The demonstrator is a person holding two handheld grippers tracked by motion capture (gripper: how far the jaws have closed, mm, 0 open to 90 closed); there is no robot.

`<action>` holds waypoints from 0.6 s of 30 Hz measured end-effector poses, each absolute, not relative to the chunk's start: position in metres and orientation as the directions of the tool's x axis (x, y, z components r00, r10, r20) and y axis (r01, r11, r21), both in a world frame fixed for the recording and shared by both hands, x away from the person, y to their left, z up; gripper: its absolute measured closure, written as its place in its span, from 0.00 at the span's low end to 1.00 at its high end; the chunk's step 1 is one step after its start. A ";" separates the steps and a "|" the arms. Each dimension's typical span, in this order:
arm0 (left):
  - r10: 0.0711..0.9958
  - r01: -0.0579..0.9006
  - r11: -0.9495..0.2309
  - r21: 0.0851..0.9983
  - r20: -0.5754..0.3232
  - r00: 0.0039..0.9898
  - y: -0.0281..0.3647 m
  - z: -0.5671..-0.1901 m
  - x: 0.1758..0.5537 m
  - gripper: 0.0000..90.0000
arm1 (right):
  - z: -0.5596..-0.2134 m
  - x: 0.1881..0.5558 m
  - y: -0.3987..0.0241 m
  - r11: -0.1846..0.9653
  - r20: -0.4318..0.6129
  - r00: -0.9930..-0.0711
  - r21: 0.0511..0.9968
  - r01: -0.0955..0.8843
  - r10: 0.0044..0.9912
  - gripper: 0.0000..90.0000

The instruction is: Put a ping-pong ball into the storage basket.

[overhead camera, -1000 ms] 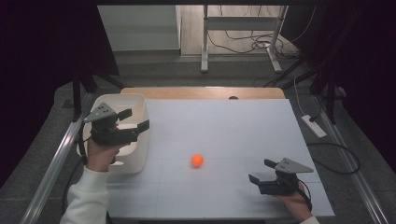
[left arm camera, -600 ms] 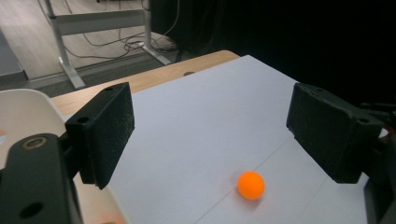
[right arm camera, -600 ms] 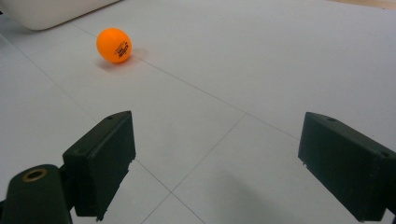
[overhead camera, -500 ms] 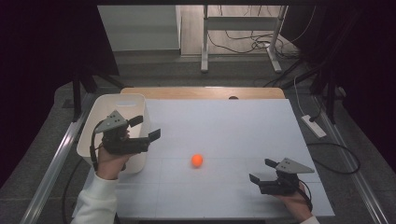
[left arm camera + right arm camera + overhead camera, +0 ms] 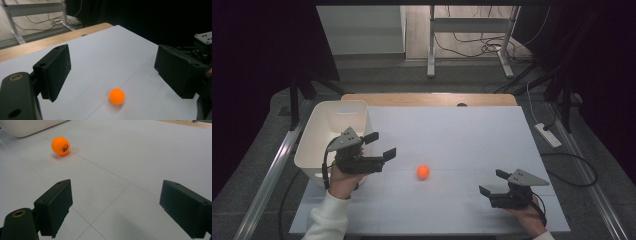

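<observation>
At the far left of the white table top [image 5: 452, 130], a white rectangular plastic bin [image 5: 323, 135] is seen, its near right corner partly covered by the left gripper [image 5: 379, 145]. That black two-jaw gripper is held above the table just right of the bin, its jaws spread wide with nothing between the pads; they have just been opening. It is pointed to the right, toward the small orange plastic ball [image 5: 423, 172], which lies alone on the table near the middle, apart from both grippers. In the left gripper view the ball [image 5: 117, 96] is framed between the parted jaws, ahead of them. At the near right, the right gripper [image 5: 494, 182] is held low over the table, jaws released and empty.
</observation>
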State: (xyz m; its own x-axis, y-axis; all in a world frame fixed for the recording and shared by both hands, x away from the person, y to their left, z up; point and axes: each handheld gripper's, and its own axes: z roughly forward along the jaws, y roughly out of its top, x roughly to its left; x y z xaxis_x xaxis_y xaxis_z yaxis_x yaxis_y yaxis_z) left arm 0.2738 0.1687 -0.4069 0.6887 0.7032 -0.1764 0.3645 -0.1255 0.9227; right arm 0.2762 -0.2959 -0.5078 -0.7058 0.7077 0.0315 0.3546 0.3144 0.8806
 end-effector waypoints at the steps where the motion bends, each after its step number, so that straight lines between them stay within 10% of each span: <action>1: 0.702 0.365 -0.133 0.922 -0.172 0.691 0.166 -0.408 0.274 0.15 | -0.508 0.276 -0.296 0.315 0.031 -0.706 0.881 0.354 0.707 0.12; 18: 0.693 0.370 -0.170 0.913 -0.156 0.704 0.146 -0.420 0.274 0.15 | -0.507 0.275 -0.297 0.313 0.026 -0.705 0.884 0.347 0.709 0.12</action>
